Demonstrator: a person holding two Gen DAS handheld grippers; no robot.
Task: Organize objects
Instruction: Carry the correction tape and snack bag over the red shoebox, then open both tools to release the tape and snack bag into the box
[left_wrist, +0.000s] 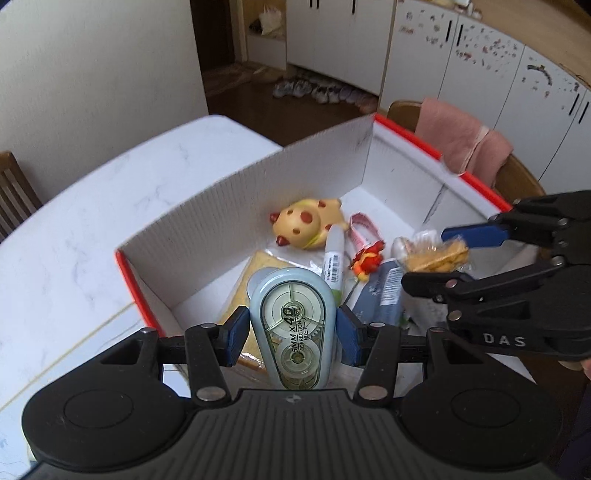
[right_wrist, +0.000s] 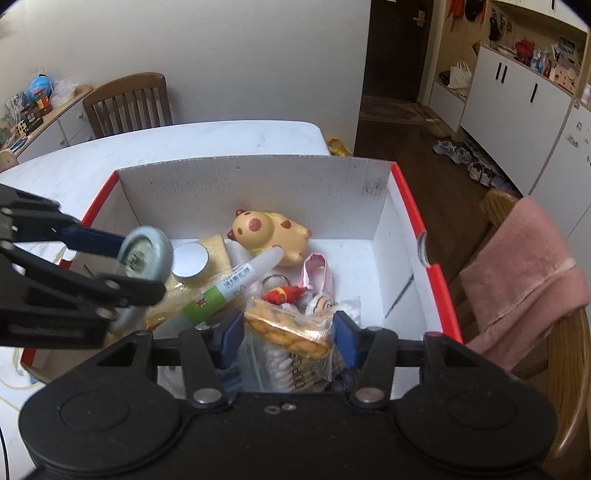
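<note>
A white cardboard box (left_wrist: 229, 192) with a red rim (right_wrist: 413, 218) stands on the white table. My left gripper (left_wrist: 291, 326) is shut on a pale blue correction tape dispenser (left_wrist: 291, 325) and holds it above the box's near left part; it also shows in the right wrist view (right_wrist: 144, 258). My right gripper (right_wrist: 288, 332) is shut on a clear snack packet of yellow biscuits (right_wrist: 288, 328), held above the box's right part; the packet also shows in the left wrist view (left_wrist: 436, 254).
In the box lie a spotted yellow toy (right_wrist: 269, 236), a white and green marker (right_wrist: 229, 288), a round tin (right_wrist: 190, 260), a pink ribbon (right_wrist: 317, 273) and a red trinket (right_wrist: 282, 293). A chair with a pink towel (right_wrist: 517, 280) stands at the right.
</note>
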